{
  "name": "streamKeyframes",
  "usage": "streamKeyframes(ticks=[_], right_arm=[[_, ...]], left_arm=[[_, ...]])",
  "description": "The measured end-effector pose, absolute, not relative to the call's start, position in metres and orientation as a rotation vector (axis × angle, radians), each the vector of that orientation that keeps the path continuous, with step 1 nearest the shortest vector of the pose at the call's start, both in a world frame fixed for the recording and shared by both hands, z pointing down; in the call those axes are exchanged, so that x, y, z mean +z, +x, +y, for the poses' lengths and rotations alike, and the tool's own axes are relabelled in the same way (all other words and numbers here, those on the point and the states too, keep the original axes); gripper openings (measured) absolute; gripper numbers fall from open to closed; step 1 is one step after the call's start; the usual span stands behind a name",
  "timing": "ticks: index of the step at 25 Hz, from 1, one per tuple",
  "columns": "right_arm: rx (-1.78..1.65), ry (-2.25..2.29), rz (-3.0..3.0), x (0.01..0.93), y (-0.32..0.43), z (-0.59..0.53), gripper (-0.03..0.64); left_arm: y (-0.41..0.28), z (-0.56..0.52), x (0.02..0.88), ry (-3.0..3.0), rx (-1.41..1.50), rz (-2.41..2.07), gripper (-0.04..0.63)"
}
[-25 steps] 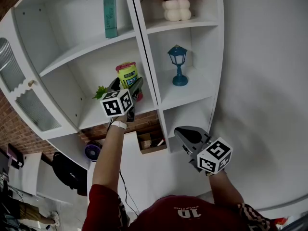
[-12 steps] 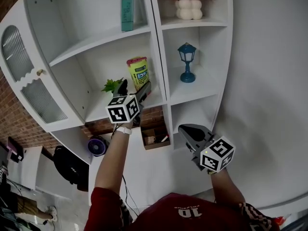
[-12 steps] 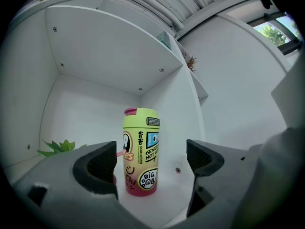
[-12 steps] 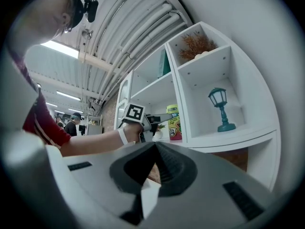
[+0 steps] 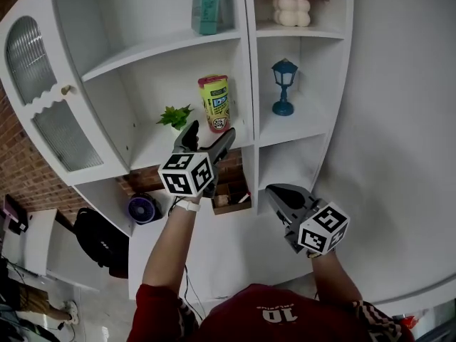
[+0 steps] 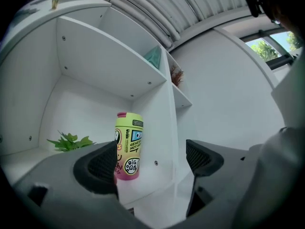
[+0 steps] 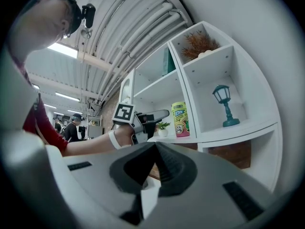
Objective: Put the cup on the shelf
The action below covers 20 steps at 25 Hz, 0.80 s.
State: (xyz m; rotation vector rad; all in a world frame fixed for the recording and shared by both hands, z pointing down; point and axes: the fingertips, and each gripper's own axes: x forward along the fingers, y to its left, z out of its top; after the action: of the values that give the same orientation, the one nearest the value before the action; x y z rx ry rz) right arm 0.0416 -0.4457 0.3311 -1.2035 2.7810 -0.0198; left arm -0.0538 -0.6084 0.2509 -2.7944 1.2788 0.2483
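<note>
Yellow-green printed cup (image 5: pixel 215 104) stands upright on white shelf (image 5: pixel 151 150). Left gripper (image 5: pixel 210 131) near it, jaws apart, empty. Right gripper (image 5: pixel 276 192) jaws together.

In the head view I have my left gripper (image 5: pixel 210 135) at the centre of the frame, raised on an outstretched left arm (image 5: pixel 167 244). A white wristband (image 5: pixel 177 205) shows just below its marker cube (image 5: pixel 187 174). The left gripper view shows its jaws spread wide, gripping nothing. My right gripper (image 5: pixel 280 194) sits lower, right of centre, on a bent right arm (image 5: pixel 331 276) held closer to my body. Its jaws are pressed together and empty, pointing toward the upper left.
</note>
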Motion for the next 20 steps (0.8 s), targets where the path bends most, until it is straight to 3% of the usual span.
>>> streamKeyframes(ticks=[20], right_arm=[[-0.145,-1.273,2.700,0.349,-0.018,-0.414,0.005]], left_arm=[[-0.159,-0.505,0.319,-2.808,0.221,1.230,0.420]])
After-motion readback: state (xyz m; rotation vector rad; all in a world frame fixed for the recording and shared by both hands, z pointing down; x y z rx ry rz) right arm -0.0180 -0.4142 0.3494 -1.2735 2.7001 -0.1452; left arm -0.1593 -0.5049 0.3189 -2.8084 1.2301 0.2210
